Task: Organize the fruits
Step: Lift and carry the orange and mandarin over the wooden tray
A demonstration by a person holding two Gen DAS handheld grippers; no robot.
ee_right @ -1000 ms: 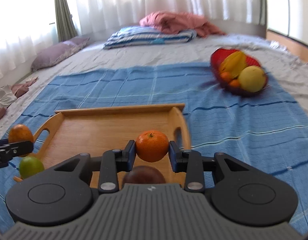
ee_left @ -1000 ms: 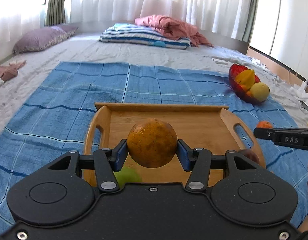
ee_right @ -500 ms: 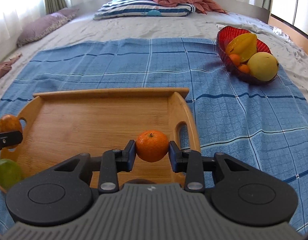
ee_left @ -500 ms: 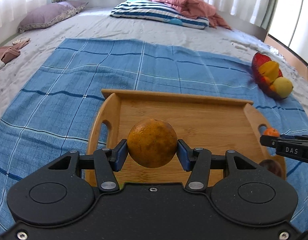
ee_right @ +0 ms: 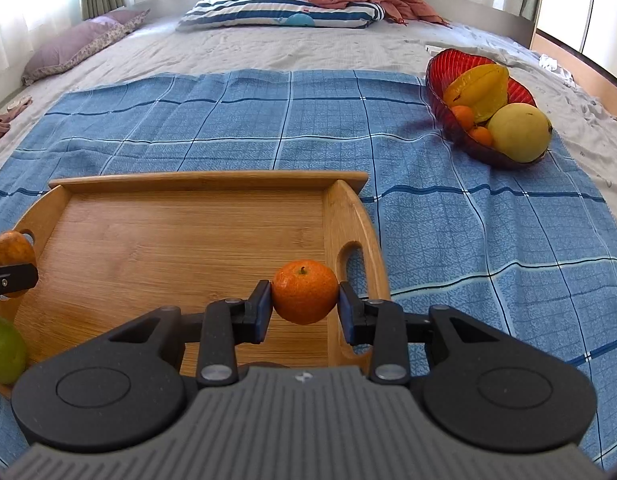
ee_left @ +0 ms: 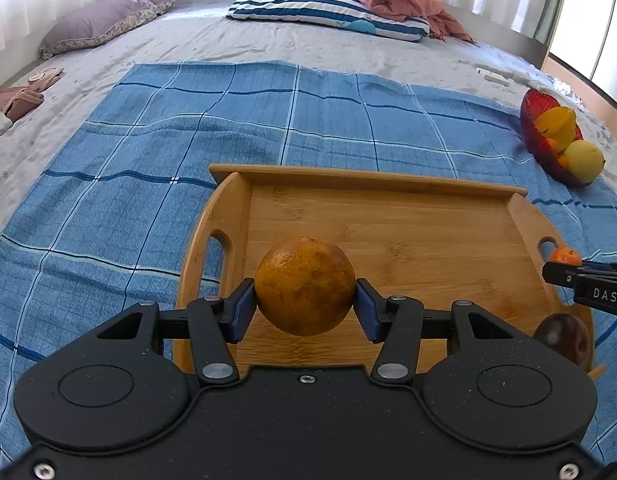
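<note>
Right wrist: two tongs (each gripping one fruit).

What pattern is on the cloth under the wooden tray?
Blue with a dark and pale line check; the cloth shows best in the right wrist view.

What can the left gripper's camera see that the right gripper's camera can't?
Only the left camera shows the dark brown fruit at the tray's near right corner. Only the right camera shows the green fruit at the tray's near left corner. Both show the wooden tray, the red bowl of fruit, the blue cloth, and both held fruits: the big orange in the left gripper and the small orange in the right gripper.
</note>
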